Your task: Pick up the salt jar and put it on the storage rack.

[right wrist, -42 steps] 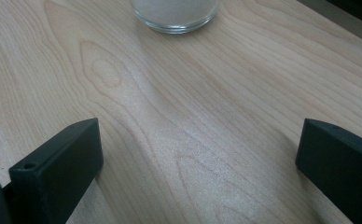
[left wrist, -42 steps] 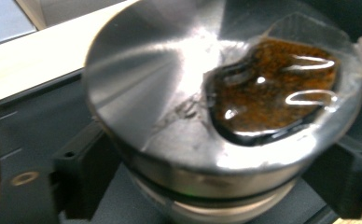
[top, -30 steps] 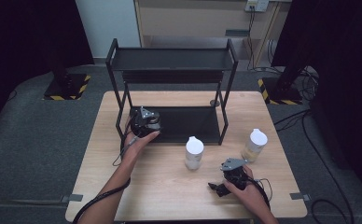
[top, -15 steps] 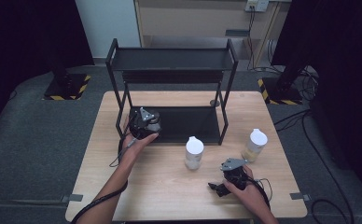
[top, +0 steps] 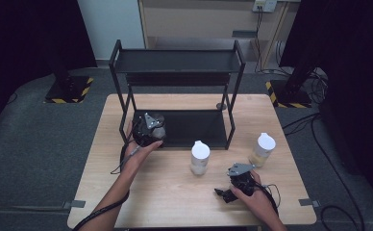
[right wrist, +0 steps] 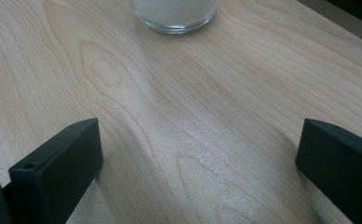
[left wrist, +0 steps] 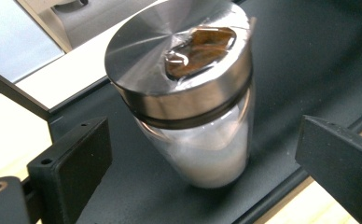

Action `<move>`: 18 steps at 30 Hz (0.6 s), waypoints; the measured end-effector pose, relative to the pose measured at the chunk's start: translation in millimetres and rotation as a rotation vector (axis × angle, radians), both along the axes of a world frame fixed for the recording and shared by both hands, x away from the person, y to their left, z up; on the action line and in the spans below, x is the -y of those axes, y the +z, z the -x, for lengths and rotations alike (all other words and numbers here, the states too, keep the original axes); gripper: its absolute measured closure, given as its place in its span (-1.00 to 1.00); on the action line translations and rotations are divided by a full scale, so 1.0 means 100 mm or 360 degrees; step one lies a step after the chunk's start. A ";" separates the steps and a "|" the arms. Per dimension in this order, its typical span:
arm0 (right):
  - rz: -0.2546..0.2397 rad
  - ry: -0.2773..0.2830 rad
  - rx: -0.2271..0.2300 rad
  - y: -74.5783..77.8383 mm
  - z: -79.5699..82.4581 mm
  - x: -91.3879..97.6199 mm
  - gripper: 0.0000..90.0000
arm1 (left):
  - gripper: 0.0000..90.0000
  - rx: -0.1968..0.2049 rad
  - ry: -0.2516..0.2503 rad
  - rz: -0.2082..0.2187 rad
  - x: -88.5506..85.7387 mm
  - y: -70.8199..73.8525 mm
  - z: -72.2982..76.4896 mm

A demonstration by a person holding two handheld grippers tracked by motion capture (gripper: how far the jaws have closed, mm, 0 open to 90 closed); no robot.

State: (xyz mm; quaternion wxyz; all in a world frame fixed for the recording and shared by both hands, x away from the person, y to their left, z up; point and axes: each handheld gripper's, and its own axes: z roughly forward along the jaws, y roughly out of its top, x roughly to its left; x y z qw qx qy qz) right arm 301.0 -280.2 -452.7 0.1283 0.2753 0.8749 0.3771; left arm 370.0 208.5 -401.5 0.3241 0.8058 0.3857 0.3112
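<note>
Left tool (left wrist: 202,154) is at the lower shelf of the black rack (top: 177,61), jaws spread wide on either side of a glass jar (left wrist: 202,140), clear of the glass on both sides — released, nothing gripped. The jar stands upright on the dark lower shelf (left wrist: 309,60), white powder inside, a brushed steel lid (left wrist: 170,51) on top with a brown flap under clear film at about 1 o'clock on the lid face. No label or writing can be read on it. From the high view, the left tool (top: 148,129) sits at the shelf's left end, roughly 10 o'clock from the counter's middle, with the hand (top: 137,156) behind it.

Over to the right tool (right wrist: 198,154): jaws wide apart, nothing between them but bare pale wood counter (right wrist: 193,116). Released. At 12 o'clock in its own view, the base of a second jar (right wrist: 175,11) with white contents stands on the wood. In the high view, the right tool (top: 237,180) rests low near the counter's front edge, around 5 o'clock. The second jar (top: 200,157), white-capped, stands just left and ahead of it; a third jar (top: 262,149) with yellowish contents stands at 3 o'clock, well apart from the rack's front right leg. Any print on those two is too small to read.
</note>
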 end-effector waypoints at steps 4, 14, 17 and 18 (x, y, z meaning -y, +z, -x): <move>0.0000 0.0000 0.0000 0.00 0.00 0.00 -0.98 | -0.94 0.0006 -0.0010 -0.0004 0.01 -0.01 0.05; 0.0000 0.0000 0.0000 0.00 0.00 0.00 -0.98 | -0.94 0.0011 -0.0027 -0.0034 0.02 -0.01 0.16; 0.0000 0.0000 0.0000 0.00 0.00 0.00 -0.98 | -0.94 0.0019 -0.0038 -0.0056 0.02 -0.02 0.20; 0.0000 0.0000 0.0000 0.00 0.00 0.00 -0.98 | -0.93 0.0018 -0.0044 -0.0059 0.02 -0.02 0.22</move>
